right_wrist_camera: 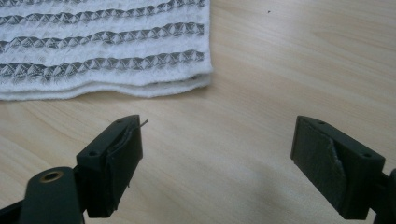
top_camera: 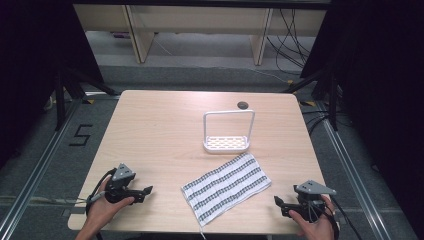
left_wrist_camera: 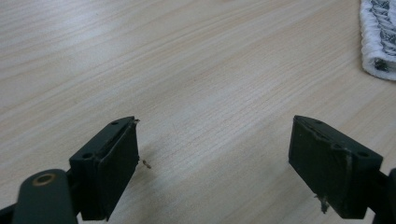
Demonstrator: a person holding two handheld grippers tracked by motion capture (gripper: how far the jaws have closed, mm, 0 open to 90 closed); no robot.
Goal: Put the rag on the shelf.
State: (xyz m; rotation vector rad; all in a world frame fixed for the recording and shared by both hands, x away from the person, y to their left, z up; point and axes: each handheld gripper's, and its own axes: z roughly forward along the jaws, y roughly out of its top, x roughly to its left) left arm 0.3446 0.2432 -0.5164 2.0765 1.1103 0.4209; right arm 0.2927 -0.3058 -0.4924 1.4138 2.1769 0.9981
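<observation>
Both sets of fingers are spread wide with nothing but bare table between them. The left gripper [top_camera: 148, 190] sits low near the front-left of the table [top_camera: 150, 130], pointing right toward the towel [top_camera: 226, 188]. From its own view the left gripper [left_wrist_camera: 215, 163] just catches a corner of the towel [left_wrist_camera: 378, 37] at the upper right, so it's near but clearly apart. The right gripper [top_camera: 276, 201] mirrors it at the front-right, pointing left. In its own view the right gripper [right_wrist_camera: 217, 163] has the folded edge of the towel [right_wrist_camera: 102, 42] just ahead, closer than on the left but not touching.

The towel is striped, folded, lying flat and slanted at the front middle of the table, between the two grippers. Behind it stands a white rack [top_camera: 227, 131] with a tall loop handle, well apart from both hands.

My read: this is the very start, hands parked and nothing grabbed. The towel looks like the thing to go for, maybe to hang over the rack, but that's a guess. Next move probably means sliding each gripper in low to pinch an edge, getting one finger under the fabric.
</observation>
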